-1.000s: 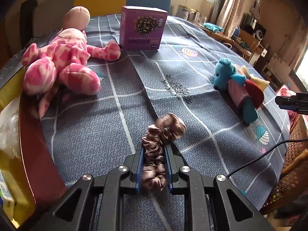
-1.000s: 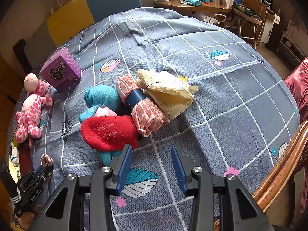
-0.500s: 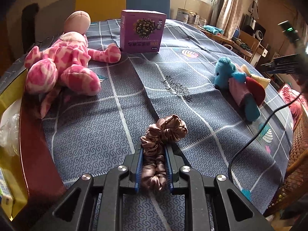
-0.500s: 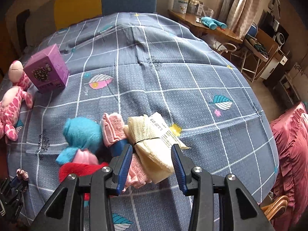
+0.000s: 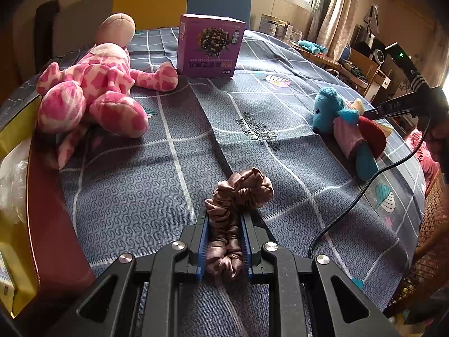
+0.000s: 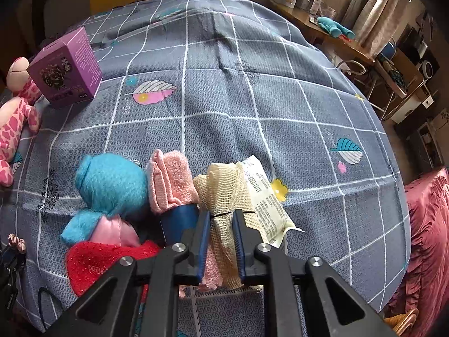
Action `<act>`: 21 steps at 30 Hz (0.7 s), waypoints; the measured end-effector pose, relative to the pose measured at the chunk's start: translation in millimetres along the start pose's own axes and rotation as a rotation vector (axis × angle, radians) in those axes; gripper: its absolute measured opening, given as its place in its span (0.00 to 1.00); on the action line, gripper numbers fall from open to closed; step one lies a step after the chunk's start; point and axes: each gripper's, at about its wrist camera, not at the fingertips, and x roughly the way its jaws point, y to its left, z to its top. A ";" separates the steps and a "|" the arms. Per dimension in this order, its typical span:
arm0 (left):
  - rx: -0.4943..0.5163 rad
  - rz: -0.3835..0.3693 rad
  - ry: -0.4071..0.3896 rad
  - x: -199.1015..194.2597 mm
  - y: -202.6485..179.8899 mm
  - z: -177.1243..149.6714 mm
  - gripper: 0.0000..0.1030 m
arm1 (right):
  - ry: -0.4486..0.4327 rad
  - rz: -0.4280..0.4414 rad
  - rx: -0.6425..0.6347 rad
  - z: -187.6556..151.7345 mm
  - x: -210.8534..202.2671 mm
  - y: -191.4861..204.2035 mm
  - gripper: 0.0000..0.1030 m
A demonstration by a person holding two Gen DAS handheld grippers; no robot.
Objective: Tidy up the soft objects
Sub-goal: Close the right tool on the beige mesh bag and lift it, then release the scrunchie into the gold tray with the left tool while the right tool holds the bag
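Change: a second ago the right gripper (image 6: 221, 219) hung with jaws apart, short of the heap; now it sits over the heap, clamped on the cream cloth (image 6: 224, 210). Left gripper (image 5: 224, 221) has not shifted.
Left gripper: squeezed tight on the scrunchie (image 5: 235, 196), low over the tablecloth (image 5: 126, 191); the scrunchie's far loop bulges out past the fingertips.
Right gripper: pinching the cream cloth near the black band round its middle; a strip of pink towel (image 6: 168, 179) shows between the pads too, at the left one.
Heap: blue plush (image 6: 109, 185), pink towel and cream cloth side by side, touching; red cloth (image 6: 98, 261) nearest, lying against the plush. A printed label (image 6: 263, 196) sticks out to the right of the cream cloth.
Pink doll (image 5: 92, 90): lying at the left edge of the table, well apart from the heap.
Purple box (image 5: 210, 46): upright, just beyond the doll's arm.
Far: a yellow-and-blue chair (image 5: 179, 2) behind the table; a side shelf (image 6: 336, 42) with tins and a blue toy.
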 end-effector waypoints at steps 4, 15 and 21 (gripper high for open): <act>0.001 -0.005 0.003 -0.1 0.6 0.5 0.20 | -0.089 -0.002 0.000 4.7 -32.7 1.3 0.07; -0.032 -0.013 0.000 -6.1 4.0 1.2 0.17 | -0.120 0.322 -0.197 -5.8 -81.5 96.8 0.07; -0.030 -0.019 -0.026 -27.6 2.5 1.2 0.17 | -0.007 0.395 -0.276 -21.1 -37.7 159.8 0.09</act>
